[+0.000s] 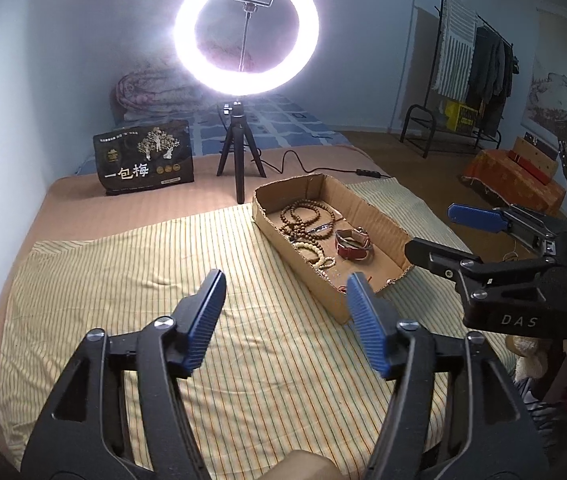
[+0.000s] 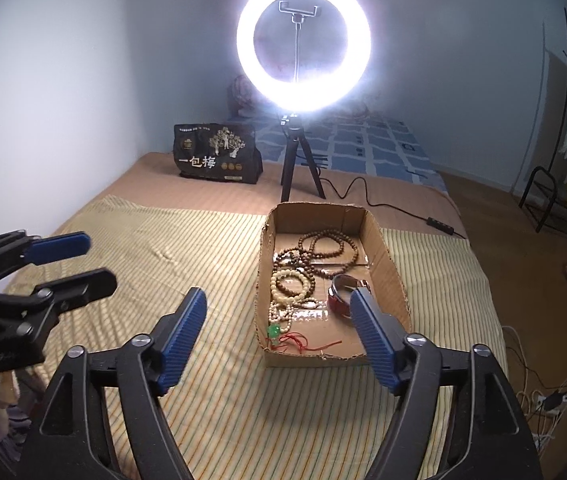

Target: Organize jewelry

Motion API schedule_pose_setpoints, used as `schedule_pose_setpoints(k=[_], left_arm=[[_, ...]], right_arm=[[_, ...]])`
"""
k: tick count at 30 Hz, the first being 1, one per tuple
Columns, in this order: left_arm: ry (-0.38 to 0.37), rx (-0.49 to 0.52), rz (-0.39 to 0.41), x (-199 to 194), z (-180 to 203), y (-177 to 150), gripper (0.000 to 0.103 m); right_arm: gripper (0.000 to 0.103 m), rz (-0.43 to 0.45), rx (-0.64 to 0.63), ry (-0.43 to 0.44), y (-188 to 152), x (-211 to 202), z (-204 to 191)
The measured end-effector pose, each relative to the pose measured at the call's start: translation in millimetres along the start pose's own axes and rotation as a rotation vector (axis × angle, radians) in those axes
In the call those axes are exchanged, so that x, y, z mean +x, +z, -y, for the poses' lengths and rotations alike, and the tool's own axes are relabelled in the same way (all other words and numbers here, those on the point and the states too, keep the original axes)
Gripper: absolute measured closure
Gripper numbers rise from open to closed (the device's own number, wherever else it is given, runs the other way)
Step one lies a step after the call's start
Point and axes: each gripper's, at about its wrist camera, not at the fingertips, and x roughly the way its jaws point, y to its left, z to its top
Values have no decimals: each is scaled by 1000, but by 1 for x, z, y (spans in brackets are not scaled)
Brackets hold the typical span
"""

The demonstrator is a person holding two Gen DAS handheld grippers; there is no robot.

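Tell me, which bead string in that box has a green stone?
The pale bead string nearest the box's front edge; a green stone hangs from it. The others show only beads.

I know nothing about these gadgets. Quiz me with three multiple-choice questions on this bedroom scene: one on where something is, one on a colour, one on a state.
1. Where do the bead strings lie?
A. in the cardboard box
B. on the striped cloth
C. on the floor

2. What colour is the watch strap?
A. blue
B. red
C. black

3. How do both grippers stand?
A. shut on beads
B. shut, empty
C. open, empty

Answers:
1 A, the beads rest inside the box walls.
2 B, the strap shows red beside the beads.
3 C, the left gripper and right gripper each show a wide gap with nothing held.
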Motion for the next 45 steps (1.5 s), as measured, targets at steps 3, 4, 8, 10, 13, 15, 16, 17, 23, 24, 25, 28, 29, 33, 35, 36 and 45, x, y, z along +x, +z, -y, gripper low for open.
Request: schedule_pose_setpoints(k=[3,4,8,10,13,15,16,17,23,24,25,28,29,33,35,36,45], left_arm=[[12,2,10,-5,0,-2,27],[17,5,14,-6,0,-3,23],[48,29,18,-7,3,-4,17],[64,43,18,-7,5,-5,11],[89,52,22,-6,6,-5,7],[114,55,19,-4,6,-5,4],[125,55,15,-3,6,-5,2],[129,56,15,-3,5,-6,2],[133,50,9,-3,3,-7,1],[133,50,8,-3,3,-7,1],[132,51,8,-4,3,-7,1],[131,47,9,-3,3,-7,1],[129,48,7,-3,3,-7,1],[125,44,5,-3,3,-6,1],[123,43,5,-4,3,-6,1],[123,43,6,-4,4,-6,1],[121,44,4,-4,5,-5,1]], right_arm=[[24,12,-6,-10,-1,-1,-2],[24,14,-10,-11,0,0,-3],[23,24,-7,-24,-1,1,-3],[23,25,1,-29,-1,3,-2],[22,24,2,-40,-3,5,-4],[22,28,-3,-53,-3,6,-6],[22,30,-4,-57,-3,6,-6],[22,31,-4,-60,-3,6,-6],[22,28,14,-65,-2,7,-3],[22,30,15,-66,-2,7,-3],[22,31,16,-67,-2,7,-3],[22,33,15,-67,-2,7,-3],[22,32,14,-67,-2,8,-3],[22,25,9,-74,-2,9,-4],[22,21,10,-78,-3,9,-4],[22,21,11,-77,-3,9,-3],[21,19,14,-78,-3,7,-2]])
